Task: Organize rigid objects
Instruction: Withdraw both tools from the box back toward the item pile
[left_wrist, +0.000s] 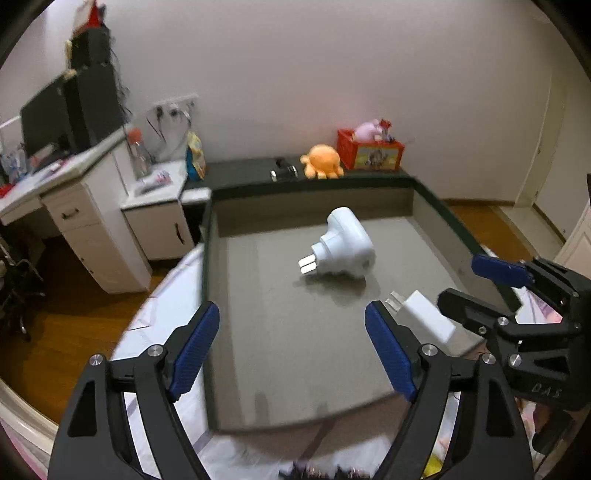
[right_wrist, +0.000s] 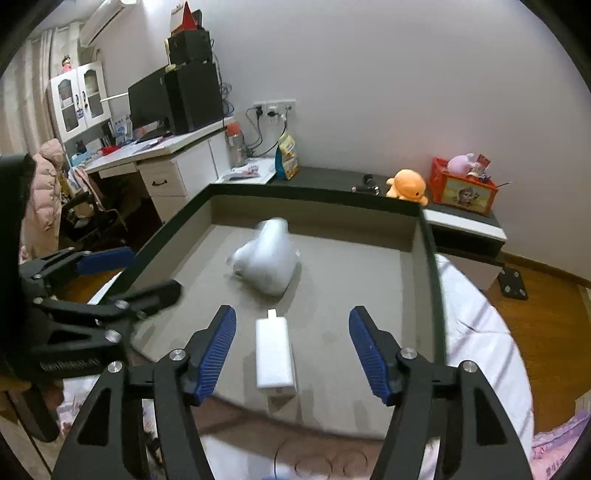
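Right wrist view: flat white charger (right_wrist: 275, 352) lies untouched between the right gripper (right_wrist: 292, 325)'s wide-spread fingers; left gripper (left_wrist: 291, 319) gapes empty; rounded white adapter (right_wrist: 266, 256) is blurred.

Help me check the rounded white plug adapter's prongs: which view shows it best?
The left wrist view: the rounded white plug adapter is sharp there, lying in the tray, its metal prongs facing the camera. In the right wrist view it is motion-blurred and no prongs can be made out.

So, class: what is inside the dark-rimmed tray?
Inside the tray lie a rounded white plug adapter and a flat white charger. Its near edge is hidden behind the grippers.
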